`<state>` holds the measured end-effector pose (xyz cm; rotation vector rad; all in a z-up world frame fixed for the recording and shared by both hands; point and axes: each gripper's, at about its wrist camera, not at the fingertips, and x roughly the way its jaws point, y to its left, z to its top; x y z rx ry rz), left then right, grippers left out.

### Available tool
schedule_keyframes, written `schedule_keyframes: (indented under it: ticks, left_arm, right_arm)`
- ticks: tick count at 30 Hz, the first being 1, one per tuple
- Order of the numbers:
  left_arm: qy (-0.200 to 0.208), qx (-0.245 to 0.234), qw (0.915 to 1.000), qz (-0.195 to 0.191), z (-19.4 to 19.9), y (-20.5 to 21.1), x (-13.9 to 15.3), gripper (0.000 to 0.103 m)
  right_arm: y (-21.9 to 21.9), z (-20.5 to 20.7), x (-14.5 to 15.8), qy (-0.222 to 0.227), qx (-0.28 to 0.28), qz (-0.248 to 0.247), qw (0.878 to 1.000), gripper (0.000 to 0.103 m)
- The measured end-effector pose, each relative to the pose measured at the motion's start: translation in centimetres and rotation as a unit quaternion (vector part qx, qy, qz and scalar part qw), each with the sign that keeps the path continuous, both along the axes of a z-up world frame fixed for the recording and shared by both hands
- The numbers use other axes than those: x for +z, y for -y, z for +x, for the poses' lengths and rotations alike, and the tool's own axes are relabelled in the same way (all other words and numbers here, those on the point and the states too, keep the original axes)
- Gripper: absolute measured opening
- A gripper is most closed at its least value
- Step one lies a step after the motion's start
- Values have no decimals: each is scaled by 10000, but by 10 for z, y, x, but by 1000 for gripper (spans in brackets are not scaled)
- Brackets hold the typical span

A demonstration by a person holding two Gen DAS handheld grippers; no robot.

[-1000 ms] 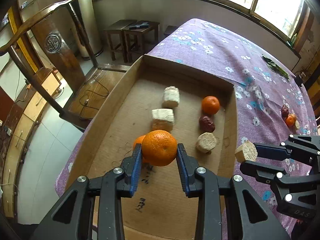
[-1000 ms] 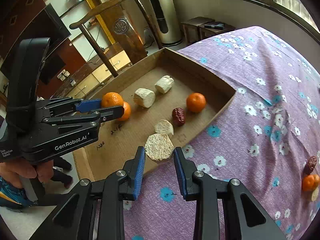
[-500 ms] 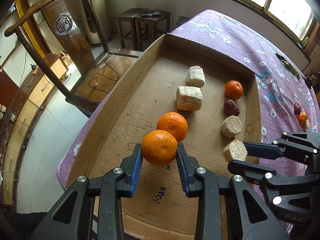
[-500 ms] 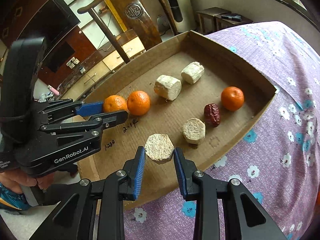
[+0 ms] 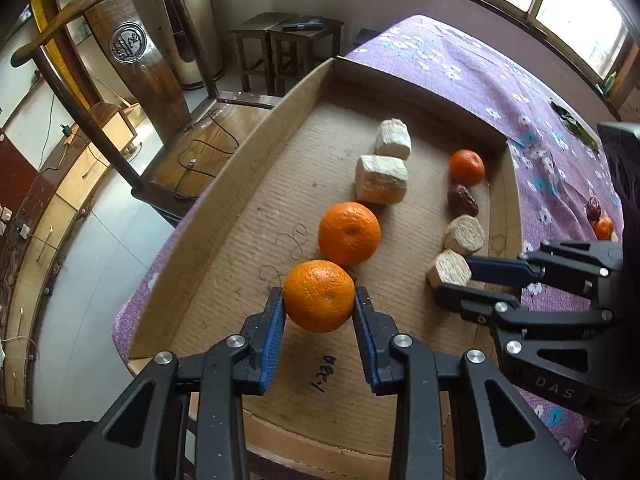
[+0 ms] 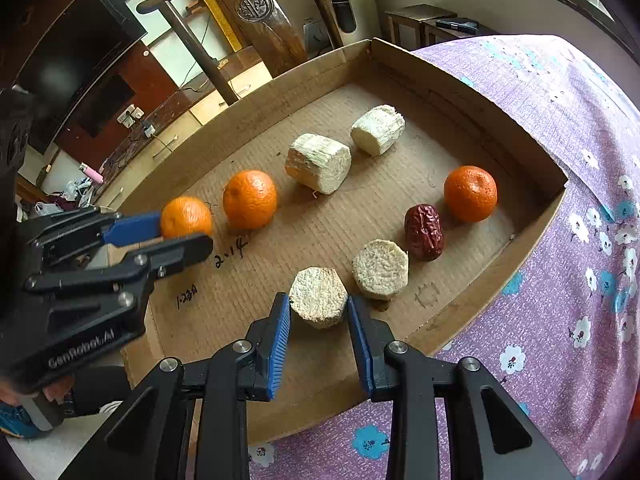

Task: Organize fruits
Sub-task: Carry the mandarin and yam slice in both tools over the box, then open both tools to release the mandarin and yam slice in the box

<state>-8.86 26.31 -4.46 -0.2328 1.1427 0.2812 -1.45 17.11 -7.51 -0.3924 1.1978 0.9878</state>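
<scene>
Cardboard tray (image 6: 472, 96): 3 oranges (image 6: 250, 199), 4 cane chunks (image 6: 318, 162), 1 date (image 6: 423, 232).

Tray (image 6: 472, 300): matt corrugated cardboard. Oranges (image 5: 349, 233): glossy, dimpled peel. Pale cut chunks (image 6: 318, 163): rough, fibrous. Date (image 6: 423, 232): wrinkled, shiny. Surface (image 6: 560, 120): purple floral cloth. Tongs (image 6: 319, 334): black plastic, ribbed blue pads.

Orange (image 5: 319, 296) clamped beside second orange (image 5: 349, 233); pale hexagonal chunk (image 6: 318, 297) clamped beside matching chunk (image 6: 380, 269), inside cardboard tray (image 6: 472, 304).

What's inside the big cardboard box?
Lying in the cardboard box: two oranges, three pale chunks and a red date. The black tongs cover part of its floor.
</scene>
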Motion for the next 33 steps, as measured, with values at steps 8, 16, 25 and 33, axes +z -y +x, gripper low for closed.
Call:
schedule_keyframes:
  ticks: [8,16,25,33]
  left_arm:
    - [-67,-66,10000,13,6,8,-11,33]
    - [-62,3,10000,41,6,9,-12,33]
    - [-16,111,9996,240,4,10,-5,54]
    - [313,-7,9986,426,14,24,22,78]
  right_arm:
    - [-6,-3,-1,199,105,-66,9997,33]
    - [-2,-7,2,182,46,-10,9998,34]
    - [12,-9,12,184,-54,99,9998,44]
    - [52,-2,40,431,-400,392,9975,58]
